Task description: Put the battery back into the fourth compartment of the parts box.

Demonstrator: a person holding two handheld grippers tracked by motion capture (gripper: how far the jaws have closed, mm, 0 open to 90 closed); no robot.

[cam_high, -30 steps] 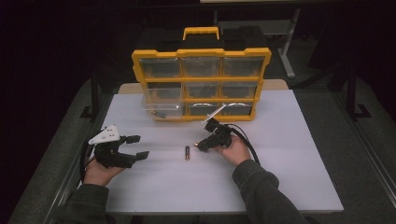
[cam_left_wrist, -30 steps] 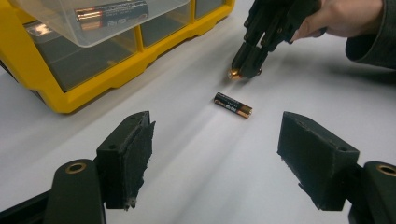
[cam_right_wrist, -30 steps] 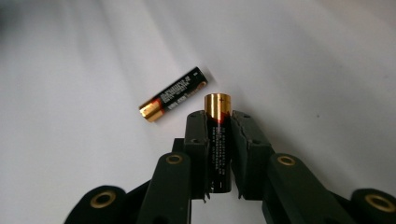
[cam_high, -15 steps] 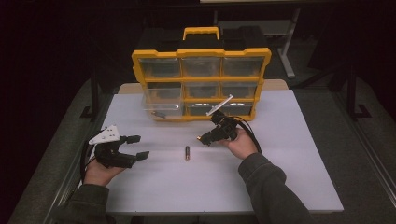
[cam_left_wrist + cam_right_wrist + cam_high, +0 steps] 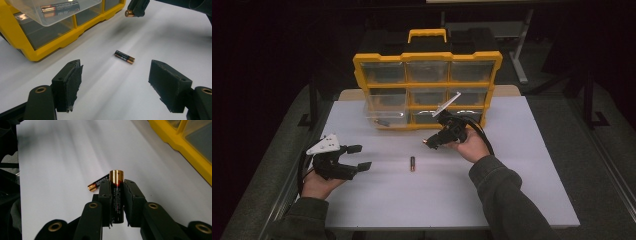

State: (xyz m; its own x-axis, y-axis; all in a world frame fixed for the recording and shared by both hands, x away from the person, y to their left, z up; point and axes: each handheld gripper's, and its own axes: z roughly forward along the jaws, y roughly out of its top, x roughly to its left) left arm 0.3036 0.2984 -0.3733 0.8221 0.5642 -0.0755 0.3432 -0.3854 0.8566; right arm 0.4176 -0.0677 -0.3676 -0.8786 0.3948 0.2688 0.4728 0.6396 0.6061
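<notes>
My right gripper is shut on an AA battery, whose gold end sticks out past the jaws. In the high view, that right gripper hovers above the table just in front of the yellow organiser. A second AA battery lies loose on the white table, and it also appears as the battery ahead of my left gripper, which is open with nothing between its jaws. The left gripper rests at the table's left. A clear drawer, pulled out of the organiser, holds another battery.
The organiser stands upright at the back of the white table, with a handle on top and several clear drawers. Dark floor and table legs surround the table. The person's forearms come in from the front edge.
My right gripper has lifted slightly and drifted back and right, toward the organiser, with the battery still held. The left gripper and the loose battery have stayed put.
</notes>
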